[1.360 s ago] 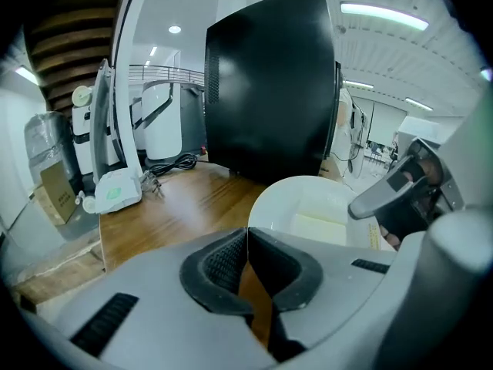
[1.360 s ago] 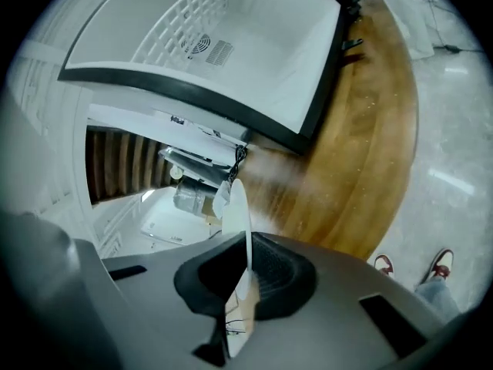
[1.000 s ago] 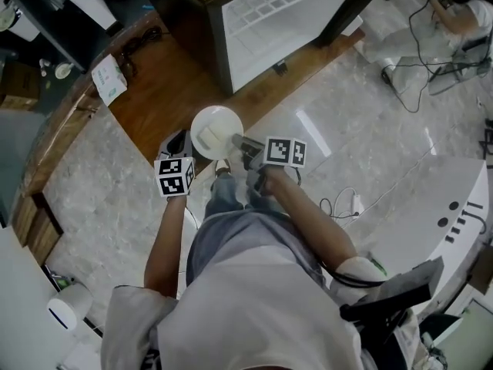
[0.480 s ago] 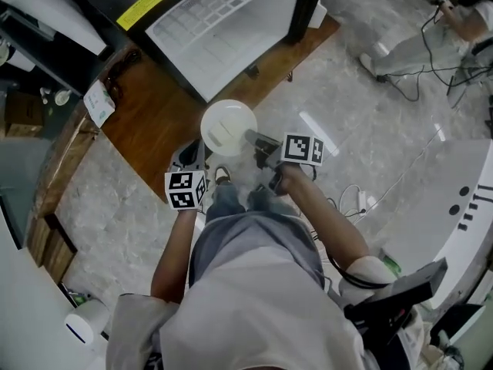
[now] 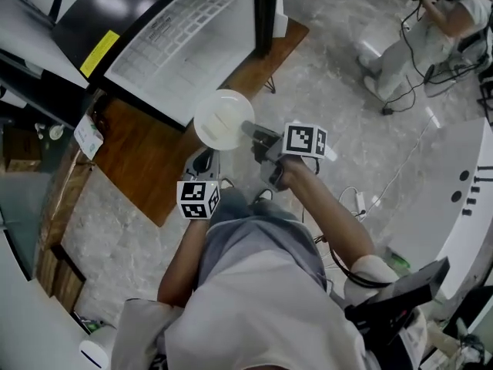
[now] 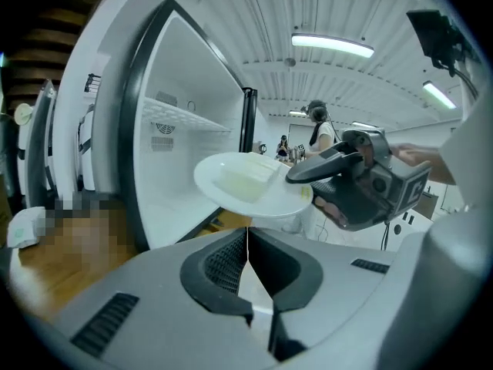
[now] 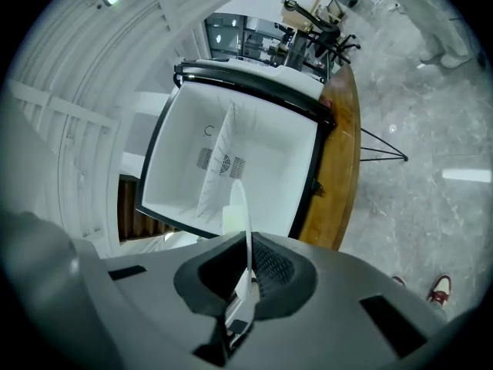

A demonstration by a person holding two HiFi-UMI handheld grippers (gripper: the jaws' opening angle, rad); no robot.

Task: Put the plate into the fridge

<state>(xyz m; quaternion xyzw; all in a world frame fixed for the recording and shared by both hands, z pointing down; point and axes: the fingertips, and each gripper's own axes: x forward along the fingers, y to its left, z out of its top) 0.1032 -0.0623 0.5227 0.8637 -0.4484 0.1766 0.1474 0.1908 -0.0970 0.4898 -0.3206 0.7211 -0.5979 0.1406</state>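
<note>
A round white plate (image 5: 223, 119) is held out level in front of the open fridge (image 5: 181, 41). My right gripper (image 5: 249, 130) is shut on the plate's right rim. The right gripper view shows the plate (image 7: 243, 214) edge-on between the jaws, with the fridge's white inside (image 7: 231, 149) and its shelf behind. My left gripper (image 5: 203, 161) hangs just below and left of the plate, shut with nothing in it. From the left gripper view I see the plate (image 6: 246, 183) above the closed jaws (image 6: 247, 241), and the right gripper (image 6: 299, 176) clamping its rim.
The fridge door (image 5: 266, 10) stands open at the right of the cabinet. A brown wooden platform (image 5: 142, 156) lies under the fridge on the marble floor. A person (image 5: 431, 21) stands at the far right among cables. A white counter (image 5: 458, 199) is on my right.
Both grippers and the plate have moved up and forward toward the open fridge. The fridge now fills more of the head view. The right grip on the plate is unchanged.
</note>
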